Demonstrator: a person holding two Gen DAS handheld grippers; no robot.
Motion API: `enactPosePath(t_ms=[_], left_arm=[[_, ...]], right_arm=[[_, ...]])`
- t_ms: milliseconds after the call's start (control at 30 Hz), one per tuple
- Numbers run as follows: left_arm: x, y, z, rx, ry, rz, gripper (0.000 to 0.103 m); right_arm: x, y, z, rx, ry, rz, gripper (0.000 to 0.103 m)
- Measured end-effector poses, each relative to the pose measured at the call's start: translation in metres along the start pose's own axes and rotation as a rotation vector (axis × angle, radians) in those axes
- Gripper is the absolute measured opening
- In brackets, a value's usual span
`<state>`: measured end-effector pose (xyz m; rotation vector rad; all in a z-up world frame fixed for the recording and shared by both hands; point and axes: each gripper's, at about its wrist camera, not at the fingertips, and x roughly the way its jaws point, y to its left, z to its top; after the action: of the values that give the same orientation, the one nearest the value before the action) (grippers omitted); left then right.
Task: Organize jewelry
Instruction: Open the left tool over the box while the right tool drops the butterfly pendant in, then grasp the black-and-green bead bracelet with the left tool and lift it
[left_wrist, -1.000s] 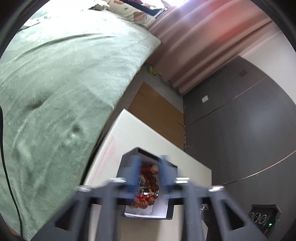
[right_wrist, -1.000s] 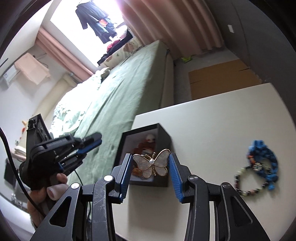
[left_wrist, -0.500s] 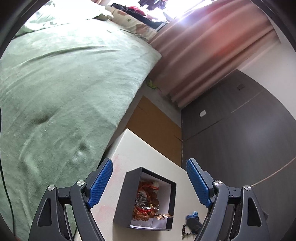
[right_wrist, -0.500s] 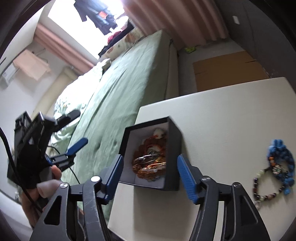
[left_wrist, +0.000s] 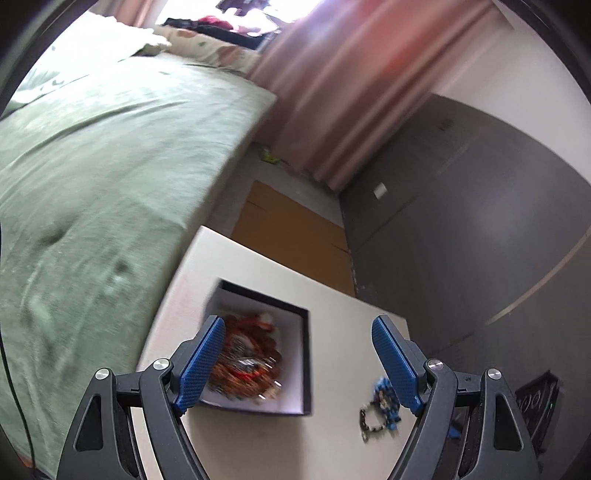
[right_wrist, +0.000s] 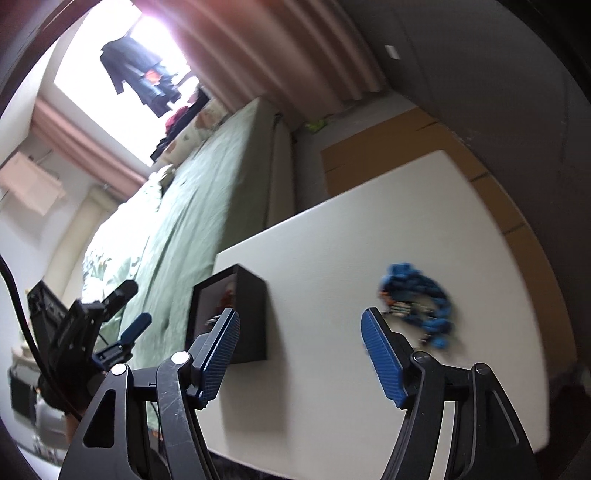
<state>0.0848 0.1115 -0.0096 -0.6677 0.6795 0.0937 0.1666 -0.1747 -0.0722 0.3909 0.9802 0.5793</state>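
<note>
A black box (left_wrist: 305, 343) with a white lining stands near the left end of the white table (right_wrist: 332, 387) and holds a heap of red and gold jewelry (left_wrist: 247, 362). The box's dark side (right_wrist: 251, 317) faces the right wrist view. A blue beaded bracelet (left_wrist: 384, 404) lies with a dark bead string to the right of it. My left gripper (left_wrist: 299, 363) hangs open above the box's right edge, empty. My right gripper (right_wrist: 301, 350) is over bare table between box and bracelet (right_wrist: 421, 306), its jaws opening, nothing between them.
A green-covered bed (left_wrist: 92, 184) runs along the table's left side. Brown cardboard (left_wrist: 291, 229) lies on the floor beyond the table, with a dark wardrobe (left_wrist: 461, 221) and pink curtains behind. In the right wrist view, a hand holds the left gripper (right_wrist: 125, 332) at far left.
The right gripper let the butterfly brooch go over the box, opened, and swung right towards the bracelet. The left gripper opened wide above the box and shifted right.
</note>
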Motion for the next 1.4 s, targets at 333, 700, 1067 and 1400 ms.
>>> enactPosePath(t_ms=[333, 700, 1067, 1400], left_arm=[[0.031, -0.064, -0.047, 0.213, 0.088, -0.027, 0.082], [0.079, -0.109, -0.102, 0.389, 0.181, 0.011, 0.069], [0.136, -0.115, -0.141, 0.490, 0.303, 0.098, 0.058], [0.150, -0.120, -0.150, 0.519, 0.299, 0.140, 0.048]], right_arm=[[-0.033, -0.052, -0.001, 0.085, 0.006, -0.106, 0.069], [-0.045, -0.092, -0.001, 0.182, 0.038, -0.161, 0.069], [-0.062, -0.103, 0.011, 0.195, 0.010, -0.168, 0.069], [-0.056, -0.102, 0.013, 0.175, 0.031, -0.193, 0.069]])
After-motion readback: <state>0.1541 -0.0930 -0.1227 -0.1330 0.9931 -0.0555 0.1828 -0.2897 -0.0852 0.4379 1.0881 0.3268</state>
